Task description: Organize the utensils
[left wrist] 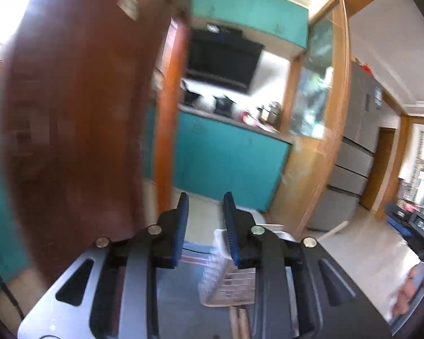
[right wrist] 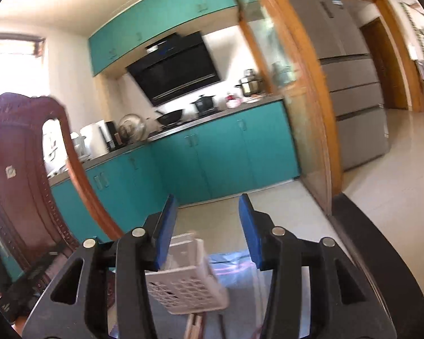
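Note:
A white perforated utensil basket stands on a dark table below my left gripper, which is open and empty, raised above it. Wooden chopstick ends lie just in front of the basket. In the right wrist view the same basket sits below my right gripper, which is open and empty, also raised. Pale chopstick ends and a thin dark utensil lie by the basket's near side.
A carved dark wooden chair back stands close on the left; it also shows in the right wrist view. Teal kitchen cabinets, a wood-framed glass partition and a grey fridge lie beyond. A bluish cloth lies behind the basket.

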A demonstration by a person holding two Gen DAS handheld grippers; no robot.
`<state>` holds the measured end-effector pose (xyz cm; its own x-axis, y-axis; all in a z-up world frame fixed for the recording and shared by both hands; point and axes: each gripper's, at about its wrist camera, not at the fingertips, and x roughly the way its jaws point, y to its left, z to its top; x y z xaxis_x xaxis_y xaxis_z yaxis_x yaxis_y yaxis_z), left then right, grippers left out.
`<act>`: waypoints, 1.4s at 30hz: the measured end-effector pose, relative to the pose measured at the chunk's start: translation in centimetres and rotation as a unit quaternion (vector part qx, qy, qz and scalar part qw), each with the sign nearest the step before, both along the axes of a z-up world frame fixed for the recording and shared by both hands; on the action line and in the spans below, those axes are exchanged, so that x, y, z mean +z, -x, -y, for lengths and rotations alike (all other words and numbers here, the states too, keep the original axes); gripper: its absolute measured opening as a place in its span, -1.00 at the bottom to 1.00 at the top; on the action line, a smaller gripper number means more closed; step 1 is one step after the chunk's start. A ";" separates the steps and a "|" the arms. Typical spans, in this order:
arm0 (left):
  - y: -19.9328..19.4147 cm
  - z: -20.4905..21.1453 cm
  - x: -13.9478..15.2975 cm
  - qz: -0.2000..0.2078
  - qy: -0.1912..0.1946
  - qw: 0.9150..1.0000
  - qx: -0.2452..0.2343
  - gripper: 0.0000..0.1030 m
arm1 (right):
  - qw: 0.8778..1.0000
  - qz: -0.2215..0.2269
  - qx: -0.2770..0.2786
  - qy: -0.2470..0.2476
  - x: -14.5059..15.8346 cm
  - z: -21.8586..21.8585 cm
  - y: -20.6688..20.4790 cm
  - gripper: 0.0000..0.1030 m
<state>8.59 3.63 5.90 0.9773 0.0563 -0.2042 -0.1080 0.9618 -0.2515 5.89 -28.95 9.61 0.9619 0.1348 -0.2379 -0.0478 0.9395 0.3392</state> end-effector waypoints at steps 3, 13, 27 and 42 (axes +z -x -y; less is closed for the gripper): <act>0.0 -0.3 -2.3 -0.049 0.000 0.999 0.007 -0.49 | 0.994 -0.107 -0.018 0.012 -4.4 1.4 -1.5 -0.13; -4.5 4.6 -12.2 -0.340 -0.033 0.936 -0.090 -0.17 | 0.904 -0.411 0.078 0.084 -17.8 -4.8 -7.0 -0.13; -3.6 6.3 -16.3 -0.400 -0.062 0.906 -0.125 0.11 | 0.899 -0.420 0.070 0.104 -19.0 -6.2 -7.6 -0.50; -4.7 7.6 -17.7 -0.413 -0.072 0.899 -0.131 0.24 | 0.908 -0.405 0.078 0.073 -18.0 -4.9 -7.3 -0.85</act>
